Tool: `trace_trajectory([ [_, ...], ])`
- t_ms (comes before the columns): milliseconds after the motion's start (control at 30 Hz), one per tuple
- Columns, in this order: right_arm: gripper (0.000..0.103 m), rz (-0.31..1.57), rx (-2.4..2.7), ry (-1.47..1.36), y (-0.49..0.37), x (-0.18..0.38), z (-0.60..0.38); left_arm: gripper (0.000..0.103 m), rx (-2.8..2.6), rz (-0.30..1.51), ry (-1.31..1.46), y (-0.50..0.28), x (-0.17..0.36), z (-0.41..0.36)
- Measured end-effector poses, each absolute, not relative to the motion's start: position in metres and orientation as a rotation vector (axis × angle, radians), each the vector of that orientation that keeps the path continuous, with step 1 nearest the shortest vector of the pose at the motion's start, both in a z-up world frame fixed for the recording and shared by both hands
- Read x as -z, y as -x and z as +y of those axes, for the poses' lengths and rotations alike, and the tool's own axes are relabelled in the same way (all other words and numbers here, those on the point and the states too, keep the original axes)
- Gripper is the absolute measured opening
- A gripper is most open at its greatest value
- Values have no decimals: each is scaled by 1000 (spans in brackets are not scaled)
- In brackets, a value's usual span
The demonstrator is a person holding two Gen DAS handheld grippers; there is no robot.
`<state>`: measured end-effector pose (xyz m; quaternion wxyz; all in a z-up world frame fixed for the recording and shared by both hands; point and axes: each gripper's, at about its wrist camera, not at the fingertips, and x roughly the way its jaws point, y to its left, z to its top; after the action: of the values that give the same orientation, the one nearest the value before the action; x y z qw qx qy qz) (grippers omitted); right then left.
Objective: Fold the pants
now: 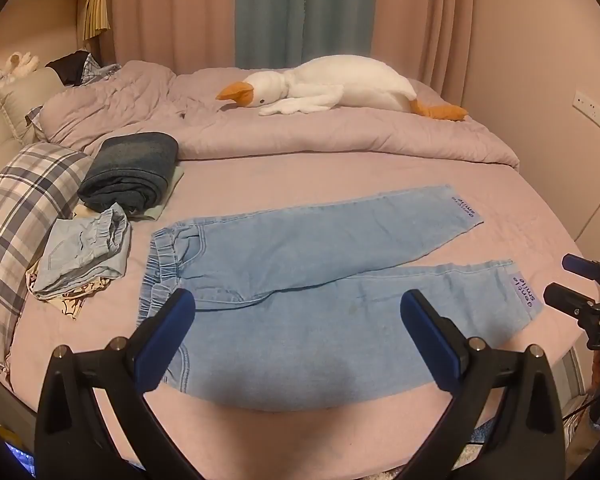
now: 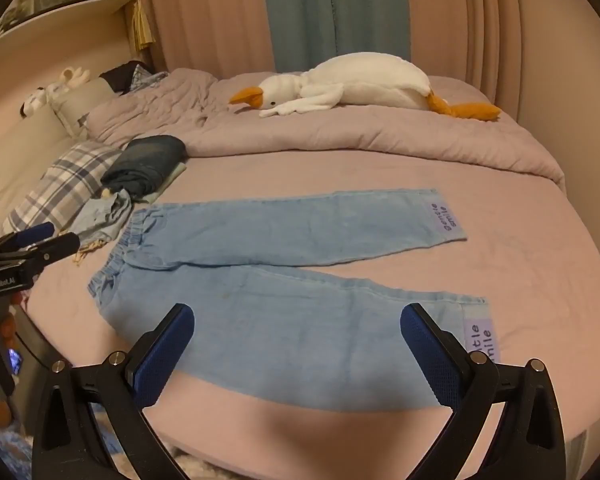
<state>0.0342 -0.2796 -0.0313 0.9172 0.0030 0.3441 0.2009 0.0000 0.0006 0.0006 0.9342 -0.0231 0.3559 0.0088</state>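
Pants (image 1: 320,280) of light blue denim lie spread flat on the pink sheet of the bed (image 1: 340,176), waistband toward the left and both legs running out to the right, each cuff carrying a small lilac label. At the far left a plaid pillow (image 1: 24,208) leans against the headboard side. Just beside it sits a small heap of folded light clothes (image 1: 84,256), and behind that a dark folded garment (image 1: 132,176) rests on a pale one. The heap lies just to the left of the waistband, with a strip of sheet between them. Further back, a rumpled mauve quilt (image 1: 300,132) crosses the bed, and a white plush goose (image 1: 340,84) with an orange beak and feet lies on top of it, in front of pink and teal curtains (image 1: 300,8).

The left gripper (image 1: 298,336) hovers over the near leg close to the waistband, fingers spread wide, nothing between them. The right gripper (image 2: 297,348) hangs over the same leg nearer its cuff, likewise released and empty, with its right finger over the label. Each gripper also shows at the edge of the other's view
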Motion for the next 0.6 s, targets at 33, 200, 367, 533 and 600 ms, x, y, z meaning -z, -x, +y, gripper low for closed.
trace_trajectory([
  [33,102,706,-410,-6,-31,32,-278,103,-17,728,47,0,0,1],
  [200,102,708,-414,-4,-33,31,-278,103,-15,729,45,1,-3,0],
  [367,102,708,-416,-2,-35,31,-278,103,-19,733,44,-3,-1,0],
  [533,102,707,-415,-7,-35,32,-279,103,-13,732,44,-5,2,0],
  [600,102,708,-414,-11,-35,32,-279,103,-11,733,42,-5,3,-3],
])
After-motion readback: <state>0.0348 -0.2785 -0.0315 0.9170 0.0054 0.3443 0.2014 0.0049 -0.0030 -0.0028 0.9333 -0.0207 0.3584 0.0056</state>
